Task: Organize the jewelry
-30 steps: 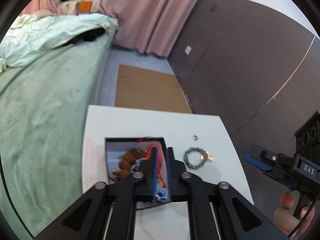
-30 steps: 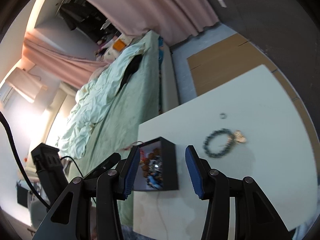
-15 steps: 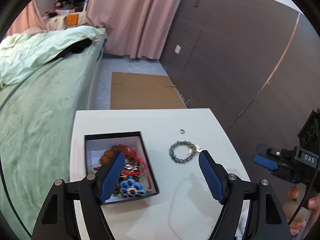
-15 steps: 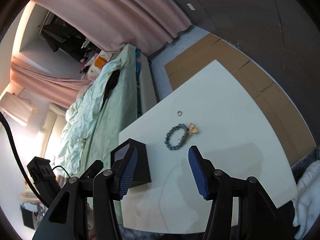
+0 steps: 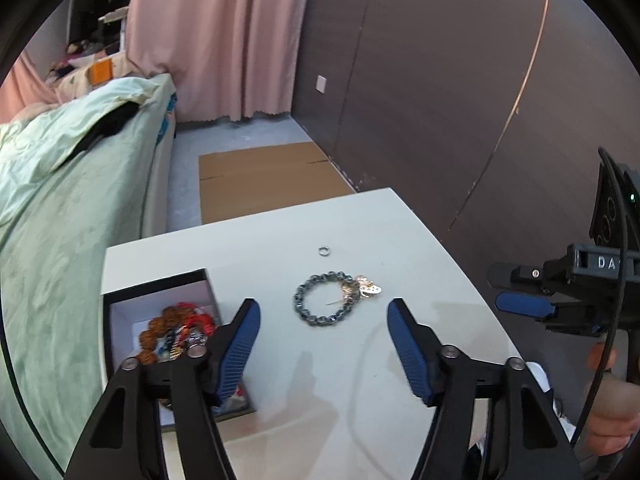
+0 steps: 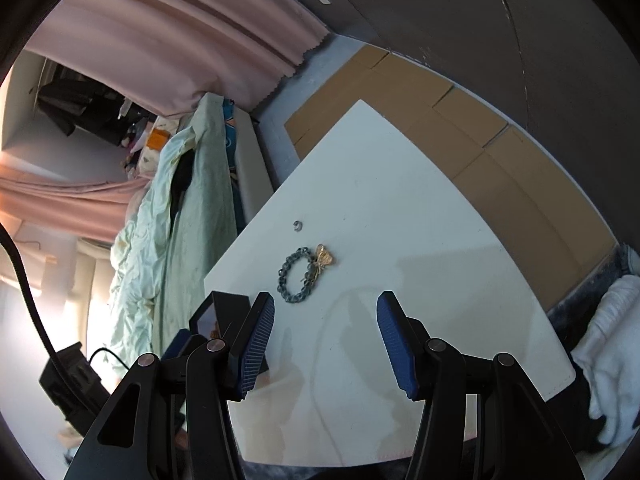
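Dark grey beaded bracelet (image 5: 325, 299) with gold charm flat on white rectangular table (image 5: 360, 380), small silver ring (image 5: 323, 251) just beyond. Black open-top box (image 5: 156, 284) of mixed jewelry at table's left. Left gripper (image 5: 323, 344) jaws spread but closing, nothing between. Right gripper (image 6: 325, 340) jaws spread, empty.

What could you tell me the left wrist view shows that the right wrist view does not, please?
Only the left wrist view shows the jewelry piled inside the box, plus the right gripper. Only the right wrist view shows a white cloth past the table's edge. Both share the bracelet, the ring and the table.
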`<state>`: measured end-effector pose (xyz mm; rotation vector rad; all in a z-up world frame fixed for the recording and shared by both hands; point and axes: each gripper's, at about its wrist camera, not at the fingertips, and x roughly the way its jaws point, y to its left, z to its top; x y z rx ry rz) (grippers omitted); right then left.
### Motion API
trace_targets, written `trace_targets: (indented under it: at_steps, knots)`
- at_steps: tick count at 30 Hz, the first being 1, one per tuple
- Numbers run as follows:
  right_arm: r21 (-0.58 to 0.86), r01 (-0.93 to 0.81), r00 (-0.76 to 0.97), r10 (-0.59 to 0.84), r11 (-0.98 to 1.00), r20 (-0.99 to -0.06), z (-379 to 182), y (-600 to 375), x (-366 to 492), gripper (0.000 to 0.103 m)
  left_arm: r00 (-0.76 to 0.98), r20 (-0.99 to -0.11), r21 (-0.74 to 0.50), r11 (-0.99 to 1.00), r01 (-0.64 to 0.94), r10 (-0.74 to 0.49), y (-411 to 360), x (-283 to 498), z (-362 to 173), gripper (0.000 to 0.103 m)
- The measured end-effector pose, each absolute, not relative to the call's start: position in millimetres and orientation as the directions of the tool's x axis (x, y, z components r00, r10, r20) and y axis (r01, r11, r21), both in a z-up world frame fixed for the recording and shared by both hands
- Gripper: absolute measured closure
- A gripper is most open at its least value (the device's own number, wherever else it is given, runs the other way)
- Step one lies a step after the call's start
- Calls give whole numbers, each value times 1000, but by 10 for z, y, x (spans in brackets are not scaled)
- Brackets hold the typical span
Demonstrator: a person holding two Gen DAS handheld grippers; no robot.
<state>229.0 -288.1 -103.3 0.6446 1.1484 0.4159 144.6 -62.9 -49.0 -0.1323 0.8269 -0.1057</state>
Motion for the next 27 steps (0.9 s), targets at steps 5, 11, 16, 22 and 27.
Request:
trace_targets:
  at_steps: [5, 11, 16, 22, 27]
  knots:
    - [679, 35, 354, 626, 734, -695, -1068, -2907, 2378, 49, 640, -753, -147, 987, 59, -150, -770, 1607, -646, 54]
    - [698, 68, 356, 636, 713, -685, -1120, -3010, 2480, 49, 605, -785, -97, 991, 98, -136, -964, 1738, -863, 61]
    - [701, 85, 358, 635, 708, -685, -1141, -3065, 2581, 49, 575, -809, -60, 991, 122, -120, -1083, 1839, -1045, 67]
    - [708, 95, 352, 641, 700, -682, -1177, -3081, 2682, 49, 553, -826, -37, 990, 137, -108, -1144, 1957, -1196, 67]
    - [710, 86, 341, 649, 699, -680, -1181, -3031, 2735, 49, 544, -834, -27, 991, 130, -94, -1145, 2065, -1276, 67]
